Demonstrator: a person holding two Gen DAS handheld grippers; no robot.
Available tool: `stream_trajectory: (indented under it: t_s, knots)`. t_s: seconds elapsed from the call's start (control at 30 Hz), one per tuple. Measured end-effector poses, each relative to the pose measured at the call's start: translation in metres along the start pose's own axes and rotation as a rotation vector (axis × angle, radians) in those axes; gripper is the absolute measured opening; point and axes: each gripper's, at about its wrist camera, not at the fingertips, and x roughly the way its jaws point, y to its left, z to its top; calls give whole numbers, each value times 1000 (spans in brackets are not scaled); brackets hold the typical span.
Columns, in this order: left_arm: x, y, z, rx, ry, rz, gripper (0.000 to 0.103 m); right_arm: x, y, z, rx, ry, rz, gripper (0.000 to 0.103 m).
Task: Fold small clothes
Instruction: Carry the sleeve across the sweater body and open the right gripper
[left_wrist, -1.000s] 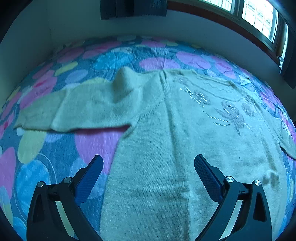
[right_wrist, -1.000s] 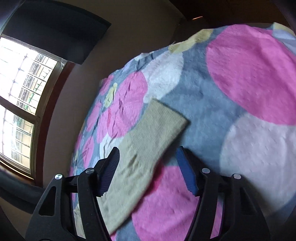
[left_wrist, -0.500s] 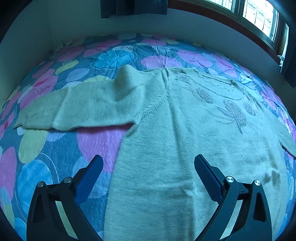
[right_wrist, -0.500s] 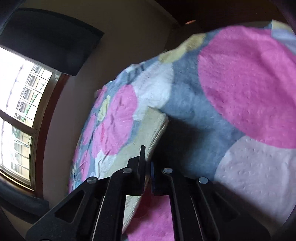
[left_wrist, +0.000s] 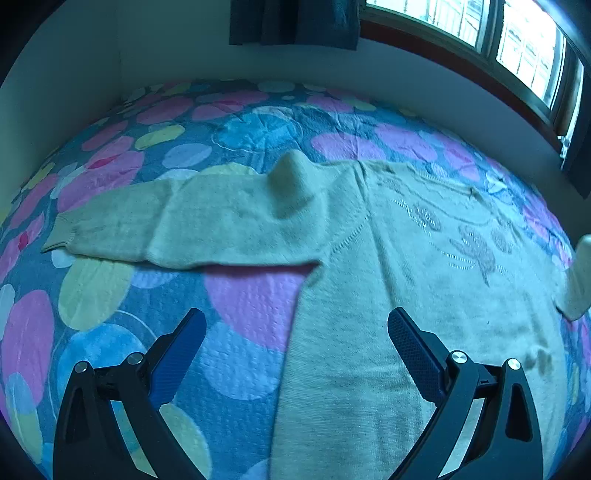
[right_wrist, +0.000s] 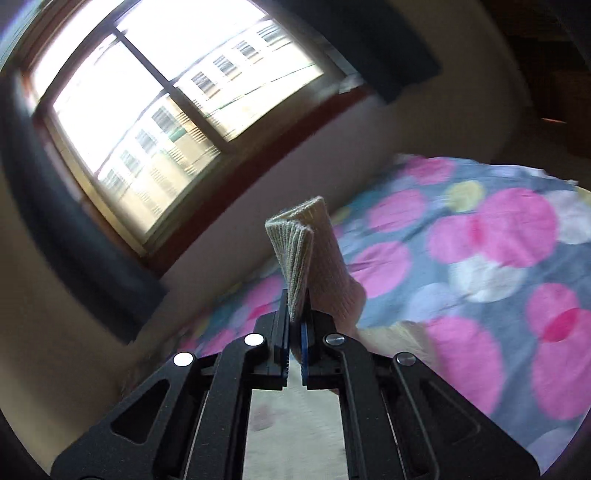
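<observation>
Right gripper (right_wrist: 294, 325) is clamped on the ribbed cuff (right_wrist: 295, 254) of the sweater's right sleeve, now raised off the quilt (right_wrist: 491, 266) — a second ago its jaws straddled the flat cuff, open. First sleeve fold looks underway. Left gripper (left_wrist: 295, 343) stays wide, hovering over the sweater (left_wrist: 369, 295) — body and left sleeve (left_wrist: 177, 225) still spread flat.

Blown-out window (right_wrist: 147, 110) glare, motion blur (fisheye-warped, bluish left view)
</observation>
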Motion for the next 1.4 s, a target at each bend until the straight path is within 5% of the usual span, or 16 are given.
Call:
stream_trajectory:
  t_s: [0.27, 0.47, 0.77, 1.4]
  knots:
    - [-15, 22, 13, -56, -55, 24, 98, 71, 149, -108, -166, 212, 190, 4]
    - [-15, 30, 13, -79, -53, 22, 98, 114, 206, -213, -321, 418, 186, 4]
    - [-10, 26, 11, -63, -39, 12, 98, 142, 224, -302, -542, 576, 126, 4]
    - [-3, 20, 6, -48, -20, 12, 98, 142, 234, -365, -730, 774, 190, 8]
